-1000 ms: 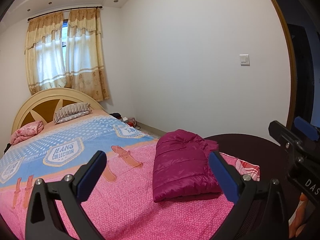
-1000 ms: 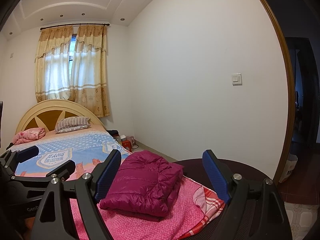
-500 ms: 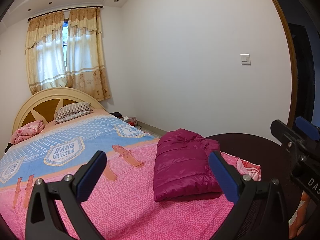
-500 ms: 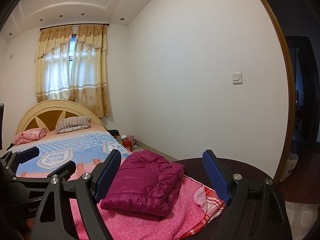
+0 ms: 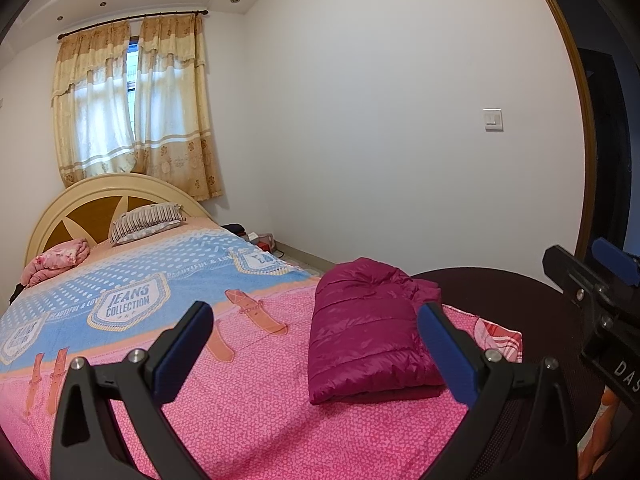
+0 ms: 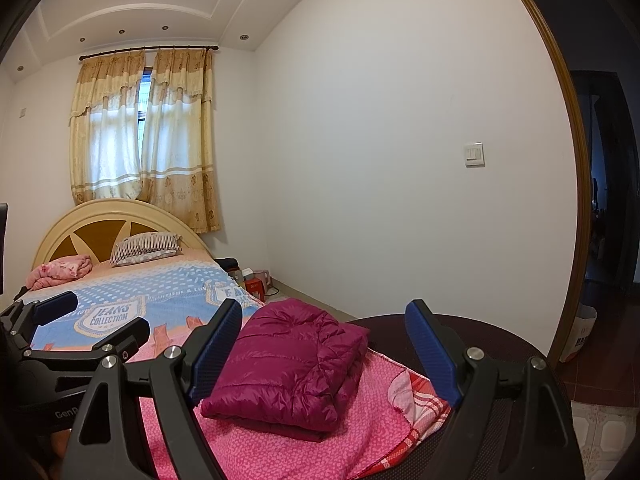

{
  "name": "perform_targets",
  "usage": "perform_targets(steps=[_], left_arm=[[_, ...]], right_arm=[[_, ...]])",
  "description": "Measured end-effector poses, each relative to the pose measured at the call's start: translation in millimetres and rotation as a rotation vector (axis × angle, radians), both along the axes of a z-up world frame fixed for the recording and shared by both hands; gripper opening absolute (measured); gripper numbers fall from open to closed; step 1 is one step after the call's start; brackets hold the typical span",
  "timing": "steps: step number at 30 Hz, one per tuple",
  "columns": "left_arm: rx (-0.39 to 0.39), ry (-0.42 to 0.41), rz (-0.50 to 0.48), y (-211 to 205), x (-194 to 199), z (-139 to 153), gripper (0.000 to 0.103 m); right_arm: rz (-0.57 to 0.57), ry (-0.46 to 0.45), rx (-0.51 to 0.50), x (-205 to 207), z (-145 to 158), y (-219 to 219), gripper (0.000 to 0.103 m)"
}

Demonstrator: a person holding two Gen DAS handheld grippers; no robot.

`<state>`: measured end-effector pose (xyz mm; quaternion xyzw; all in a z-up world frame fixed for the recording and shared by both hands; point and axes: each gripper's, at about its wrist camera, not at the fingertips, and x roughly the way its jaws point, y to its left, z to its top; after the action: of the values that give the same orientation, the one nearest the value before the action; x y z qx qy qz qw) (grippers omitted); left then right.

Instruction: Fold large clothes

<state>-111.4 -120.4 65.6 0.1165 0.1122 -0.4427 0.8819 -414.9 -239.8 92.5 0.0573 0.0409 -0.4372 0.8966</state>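
The left gripper (image 5: 316,336) gapes empty over the pink bedspread (image 5: 248,412); the folded magenta jacket (image 5: 372,332) lies at the bed's foot. Only the right gripper (image 6: 324,340) view, equally spread and empty, shows the doorway floor (image 6: 596,428).

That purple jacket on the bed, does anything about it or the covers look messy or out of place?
Little stands out. The purple jacket lies folded on the pink bedspread. Only the bedspread's corner is flipped up, showing a red checked underside.

jacket (image 5: 372,332): underside hidden | right gripper (image 5: 600,280): cut off at frame edge | bedside items (image 6: 252,276): too small
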Motion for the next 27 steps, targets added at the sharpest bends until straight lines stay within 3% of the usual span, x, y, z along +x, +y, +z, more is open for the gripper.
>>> perform_targets(steps=[27], left_arm=[[-0.003, 0.002, 0.015, -7.1, 1.8, 1.4, 0.103]], right_arm=[[-0.007, -0.005, 0.006, 0.3, -4.1, 5.1, 0.084]])
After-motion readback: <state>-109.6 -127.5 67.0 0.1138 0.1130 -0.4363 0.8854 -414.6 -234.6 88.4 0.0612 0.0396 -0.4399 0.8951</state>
